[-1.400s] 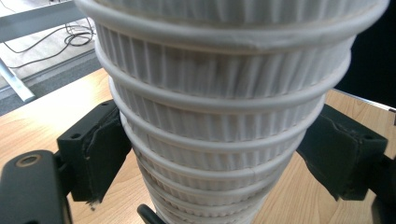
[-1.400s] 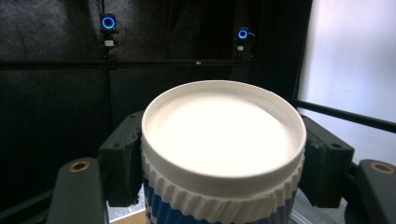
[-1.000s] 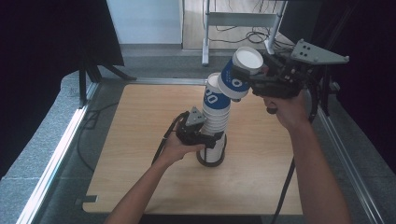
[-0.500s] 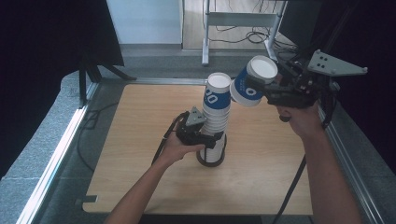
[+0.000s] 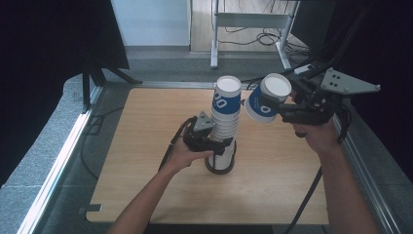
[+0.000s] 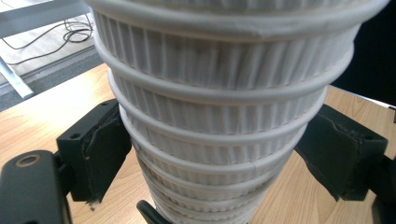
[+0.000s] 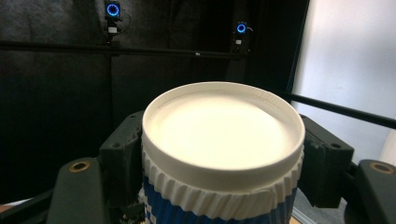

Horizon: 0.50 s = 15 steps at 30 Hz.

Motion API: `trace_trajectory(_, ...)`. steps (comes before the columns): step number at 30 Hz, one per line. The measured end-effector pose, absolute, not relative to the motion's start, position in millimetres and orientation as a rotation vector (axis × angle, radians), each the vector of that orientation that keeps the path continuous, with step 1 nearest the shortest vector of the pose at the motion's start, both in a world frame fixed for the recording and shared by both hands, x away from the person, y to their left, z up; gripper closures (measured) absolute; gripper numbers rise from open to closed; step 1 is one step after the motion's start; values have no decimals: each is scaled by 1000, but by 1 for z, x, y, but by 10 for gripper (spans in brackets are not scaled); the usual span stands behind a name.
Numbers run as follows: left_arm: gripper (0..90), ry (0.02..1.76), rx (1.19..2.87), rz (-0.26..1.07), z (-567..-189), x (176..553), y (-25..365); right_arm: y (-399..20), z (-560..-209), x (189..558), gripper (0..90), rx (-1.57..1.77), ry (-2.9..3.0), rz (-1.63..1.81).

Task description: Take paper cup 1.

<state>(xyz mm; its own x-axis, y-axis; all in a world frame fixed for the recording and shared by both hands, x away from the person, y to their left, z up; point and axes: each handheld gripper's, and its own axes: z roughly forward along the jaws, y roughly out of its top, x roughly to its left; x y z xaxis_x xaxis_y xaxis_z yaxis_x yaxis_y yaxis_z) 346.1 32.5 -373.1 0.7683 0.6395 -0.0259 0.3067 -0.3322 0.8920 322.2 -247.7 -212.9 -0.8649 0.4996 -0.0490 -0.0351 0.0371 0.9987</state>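
Observation:
A tall stack of upturned white and blue paper cups (image 5: 226, 114) stands on a dark ring (image 5: 220, 169) in the middle of the wooden table (image 5: 141, 146). My left gripper (image 5: 215, 145) is shut low on the stack, one pad on each side. In the left gripper view the ribbed stack (image 6: 224, 93) sits between the black pads (image 6: 105, 149). To the right of the stack's top, my right gripper (image 5: 273, 108) holds a single cup (image 5: 270, 92) in the air, tilted, its white base toward the camera. The right gripper view has that cup (image 7: 222, 126) clamped between both jaws.
The table's far edge meets a grey floor with a metal frame (image 5: 251, 22) and loose cables (image 5: 265, 36). A metal rail (image 5: 58, 161) runs along the left side. Black curtains hang at both sides. Bare wood lies left and in front of the stack.
My right gripper has carried the single cup to the right and down, away from the stack's top. The left gripper and the stack have stayed put.

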Motion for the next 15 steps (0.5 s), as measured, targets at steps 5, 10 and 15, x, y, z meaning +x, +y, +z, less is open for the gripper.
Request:
trace_trajectory(5,52,716,1928,408,-371,346,36,-250,-223,321,286,466,1950,1897)
trace_trajectory(10,38,712,1914,392,-371,345,43,-250,-231,319,286,459,1962,1901)
trace_trajectory(15,41,717,1904,391,-373,339,50,-249,-241,317,285,456,1986,1890)
